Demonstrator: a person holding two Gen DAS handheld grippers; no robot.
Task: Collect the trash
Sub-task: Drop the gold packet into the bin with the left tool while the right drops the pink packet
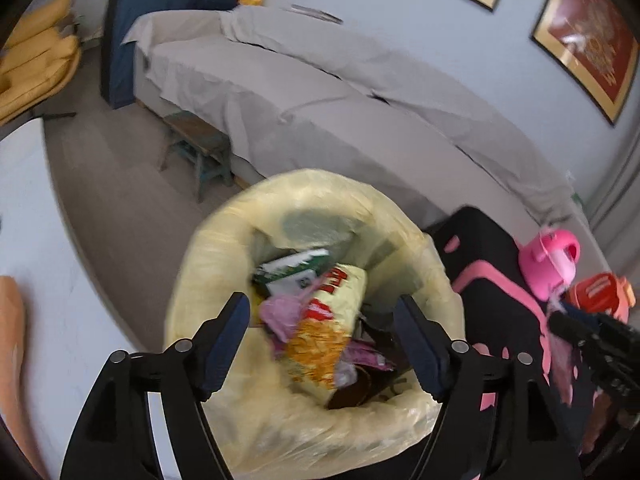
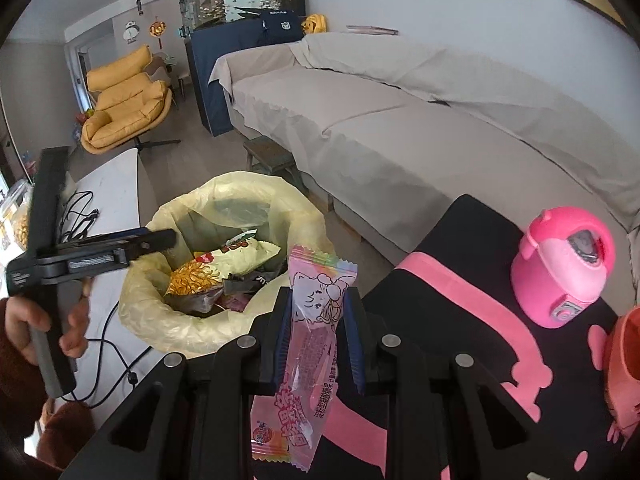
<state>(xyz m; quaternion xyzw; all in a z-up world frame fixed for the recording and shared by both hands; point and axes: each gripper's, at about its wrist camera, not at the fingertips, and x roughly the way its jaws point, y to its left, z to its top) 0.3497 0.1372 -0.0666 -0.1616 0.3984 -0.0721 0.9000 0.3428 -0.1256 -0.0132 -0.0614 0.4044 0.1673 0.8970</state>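
A pink candy wrapper [image 2: 308,344], long axis upright, is being held pinched in the right gripper [image 2: 316,336], just right of the yellow-lined trash bin [image 2: 160,320], over which the left gripper [image 1: 324,340] is being held wide and empty.

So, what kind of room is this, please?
Most likely a home living room: a long sofa under a grey cover, a yellow armchair, and framed pictures on the wall.
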